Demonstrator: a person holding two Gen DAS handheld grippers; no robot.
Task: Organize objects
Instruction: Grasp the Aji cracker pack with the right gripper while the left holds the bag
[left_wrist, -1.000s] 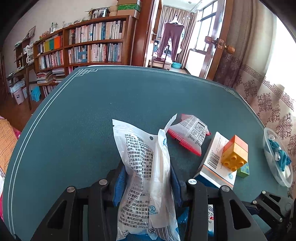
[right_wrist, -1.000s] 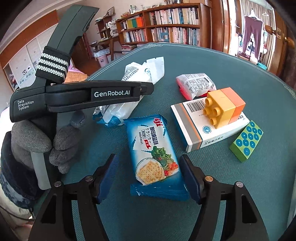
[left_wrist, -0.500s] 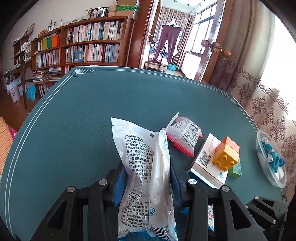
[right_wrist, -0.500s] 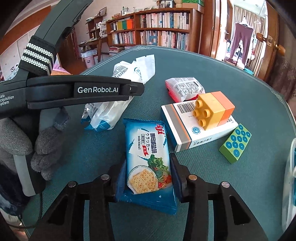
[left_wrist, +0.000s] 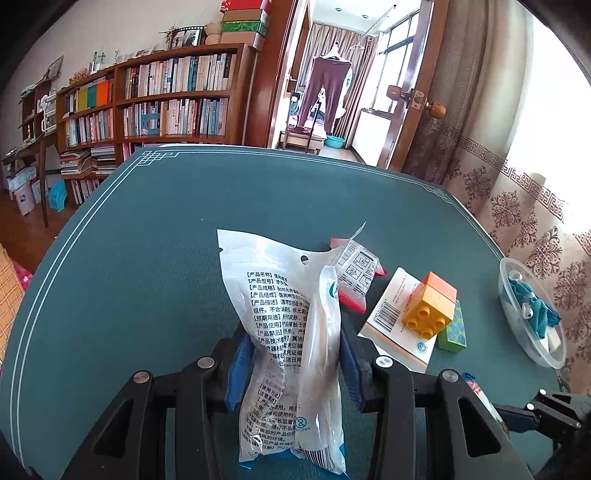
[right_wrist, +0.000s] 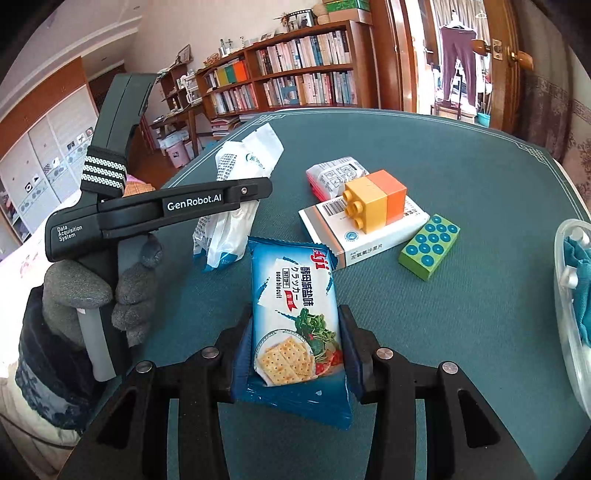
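Left tool (left_wrist: 291, 365) stays clamped on the white pouch (left_wrist: 280, 325), while the right tool (right_wrist: 295, 347) has just closed on the cracker packet (right_wrist: 295, 317) and lifted it off the desk (right_wrist: 480, 166). Both items seem ready for sorting. Rightward, box (right_wrist: 373, 229), blocks (right_wrist: 376, 199) and bowl (right_wrist: 576, 314) crowd the way.

Black tool (right_wrist: 293, 345) (blue pads), grey glove (right_wrist: 99, 291)

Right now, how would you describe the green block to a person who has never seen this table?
On the teal table, find the white flat box that carries a yellow-and-orange brick. The green block lies on the cloth at that box's right end. Only it is flat and green with blue dots.
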